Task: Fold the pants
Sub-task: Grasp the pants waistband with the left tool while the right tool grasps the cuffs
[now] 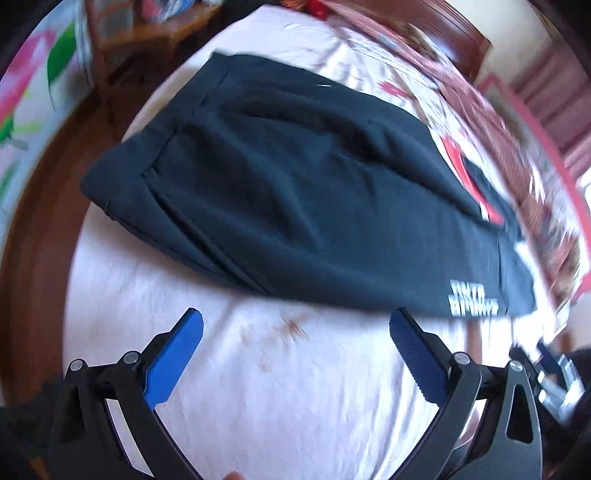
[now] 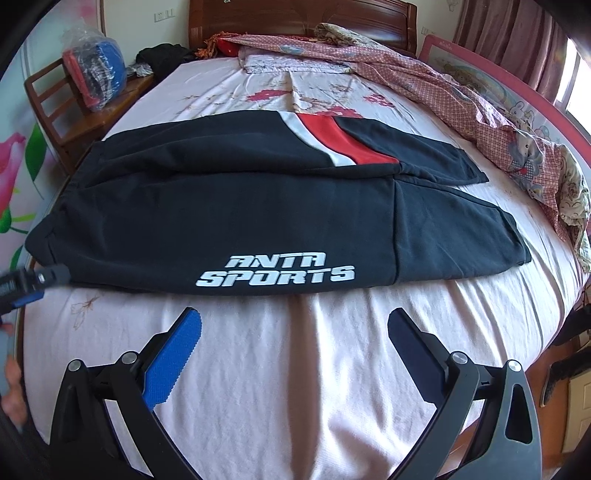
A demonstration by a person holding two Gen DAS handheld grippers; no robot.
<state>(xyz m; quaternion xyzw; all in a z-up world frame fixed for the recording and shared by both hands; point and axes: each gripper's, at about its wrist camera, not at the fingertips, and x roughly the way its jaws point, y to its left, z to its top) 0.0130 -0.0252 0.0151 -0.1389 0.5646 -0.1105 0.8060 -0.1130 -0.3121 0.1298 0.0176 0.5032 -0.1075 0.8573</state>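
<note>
Black pants (image 2: 229, 206) with a white "ANTA SPORTS" print (image 2: 275, 271) and a red and white stripe lie flat across the bed, waistband at the left, leg ends at the right. My right gripper (image 2: 294, 321) is open over the bare pink sheet (image 2: 295, 387), just short of the pants' near edge. In the blurred left wrist view the pants (image 1: 295, 192) lie ahead, and my left gripper (image 1: 295, 321) is open, nothing between its fingers. The left gripper (image 2: 37, 280) also shows at the right wrist view's left edge, by the waistband corner.
A crumpled patterned quilt (image 2: 498, 122) lies along the bed's right side by a pink bed rail (image 2: 517, 85). A wooden chair (image 2: 62, 110) with bagged items stands left of the bed. The wooden headboard (image 2: 295, 22) is at the far end. A hand (image 2: 13, 391) shows at lower left.
</note>
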